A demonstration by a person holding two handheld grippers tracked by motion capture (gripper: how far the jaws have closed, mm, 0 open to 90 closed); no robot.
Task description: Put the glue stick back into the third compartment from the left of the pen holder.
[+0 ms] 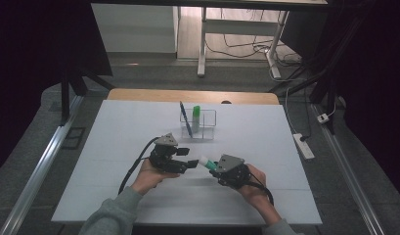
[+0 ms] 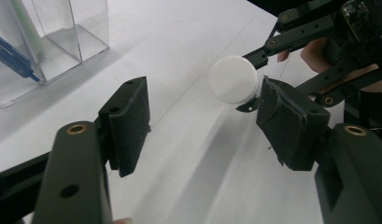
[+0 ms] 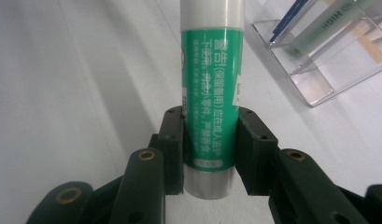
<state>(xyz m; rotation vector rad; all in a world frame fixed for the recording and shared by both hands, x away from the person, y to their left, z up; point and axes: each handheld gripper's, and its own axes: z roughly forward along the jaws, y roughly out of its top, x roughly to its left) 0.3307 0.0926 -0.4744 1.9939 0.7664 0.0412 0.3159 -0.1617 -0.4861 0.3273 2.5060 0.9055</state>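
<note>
A glue stick point(image 1: 206, 162) with a green label and a white cap hangs just above the white table point(image 1: 114, 147), pointing left. My right gripper point(image 1: 213, 167) is shut on its lower body; in the right gripper view both pads press the green label of the glue stick point(image 3: 209, 93) inside the right gripper point(image 3: 209, 149). My left gripper point(image 1: 188, 157) faces the capped end with its jaws apart. In the left gripper view the round white cap point(image 2: 234, 79) sits just beyond the right-hand jaw of the left gripper point(image 2: 201, 107), and no pad presses on it.
A clear plastic organizer point(image 1: 205, 128) stands at the table's middle back, holding a blue pen point(image 1: 185, 119) and a green highlighter point(image 1: 195, 115). It also appears as the organizer point(image 2: 62, 37) and the organizer point(image 3: 328, 65). Bare table surface lies around both hands.
</note>
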